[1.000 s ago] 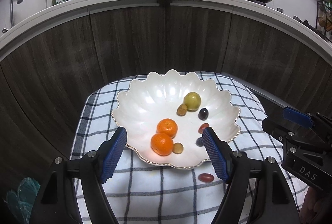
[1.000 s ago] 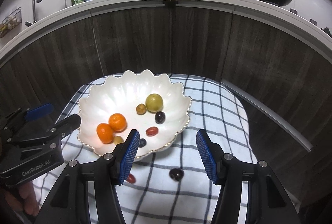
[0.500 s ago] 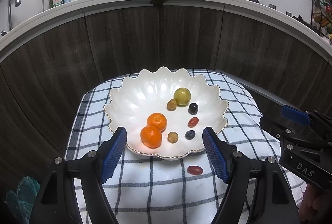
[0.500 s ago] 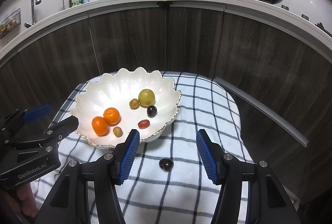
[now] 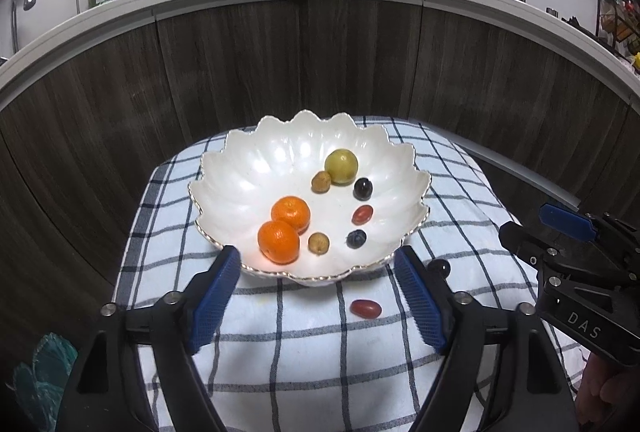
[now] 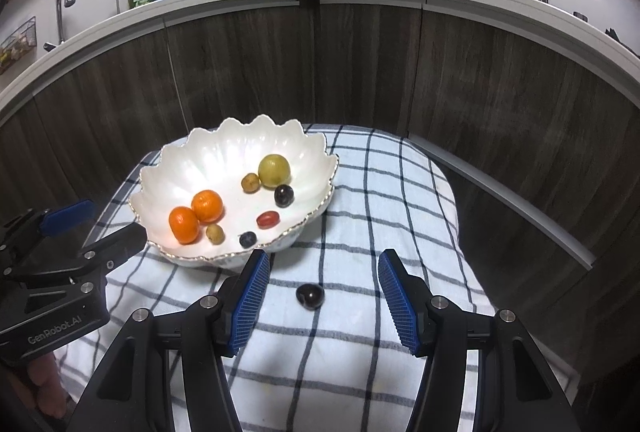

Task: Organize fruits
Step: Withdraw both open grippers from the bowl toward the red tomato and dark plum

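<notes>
So both grippers had been pulled back a bit from the bowl, judging by how much more checked cloth (image 5: 304, 360) was seen in front of them than a second before. The left gripper (image 5: 318, 302) was held unclenched with nothing in it, and its jaws had just been spread wider, with the red grape tomato (image 5: 365, 308) lying on the cloth between the pads, untouched. The right gripper (image 6: 318, 298) was likewise parted and empty, lined up over the dark grape (image 6: 309, 296) on the cloth. Probably both strays were about to be picked up, so the job looked nearly done.

Further back, the scalloped white bowl (image 5: 256, 152) was found holding the rest: two mandarins (image 5: 285, 228) touching each other, a small tan fruit (image 5: 319, 243) just beside them, a blueberry (image 5: 356, 239), another red grape tomato (image 5: 362, 214), a dark grape (image 5: 363, 189), a second tan fruit (image 5: 321, 181) and a yellow-green plum-like fruit (image 5: 341, 166) at the far side.
</notes>
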The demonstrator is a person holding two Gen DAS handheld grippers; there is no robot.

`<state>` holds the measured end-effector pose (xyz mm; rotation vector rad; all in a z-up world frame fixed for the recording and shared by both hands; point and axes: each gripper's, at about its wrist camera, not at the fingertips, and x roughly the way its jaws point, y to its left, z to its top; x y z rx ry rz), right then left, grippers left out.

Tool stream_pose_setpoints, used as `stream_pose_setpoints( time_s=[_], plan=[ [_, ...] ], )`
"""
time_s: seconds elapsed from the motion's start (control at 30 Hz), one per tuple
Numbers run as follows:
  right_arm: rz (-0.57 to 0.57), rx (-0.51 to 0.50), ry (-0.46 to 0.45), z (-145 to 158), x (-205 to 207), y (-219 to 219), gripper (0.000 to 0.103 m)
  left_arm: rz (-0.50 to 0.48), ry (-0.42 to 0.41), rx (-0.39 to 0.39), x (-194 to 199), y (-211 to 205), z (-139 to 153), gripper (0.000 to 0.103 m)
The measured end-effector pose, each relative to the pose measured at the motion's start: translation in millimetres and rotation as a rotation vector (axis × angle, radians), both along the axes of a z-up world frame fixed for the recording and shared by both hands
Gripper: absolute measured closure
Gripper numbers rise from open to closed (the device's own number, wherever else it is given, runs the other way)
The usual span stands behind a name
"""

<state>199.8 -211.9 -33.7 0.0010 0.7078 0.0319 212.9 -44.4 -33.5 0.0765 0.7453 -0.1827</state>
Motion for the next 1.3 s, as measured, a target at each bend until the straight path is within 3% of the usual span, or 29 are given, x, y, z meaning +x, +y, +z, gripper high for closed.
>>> stream_pose_setpoints(
  time_s=[0.3, 0.47, 0.6, 0.9, 1.3],
  plan=[
    [-0.012, -0.006, 0.028, -15, 0, -3, 0.045, 0.008, 0.036, -0.005, -3, -2, -18, 0.018],
    [-0.005, -0.001, 0.043, -23, 1, -5, 0.045, 0.019, 0.052, -0.004, -5, -5, -29, 0.011],
    [-0.001, 0.005, 0.046, -29, 1, -7, 0.035, 0.023, 0.065, 0.01, -5, -8, -37, 0.011],
    [0.01, -0.002, 0.052, -37, 4, -8, 0.035, 0.026, 0.092, -0.007, -3, -10, -53, 0.011],
    [0.056, 0.002, 0.057, -48, 11, -14, 0.035, -0.037, 0.072, 0.003, -2, -28, -66, 0.012]
  ],
)
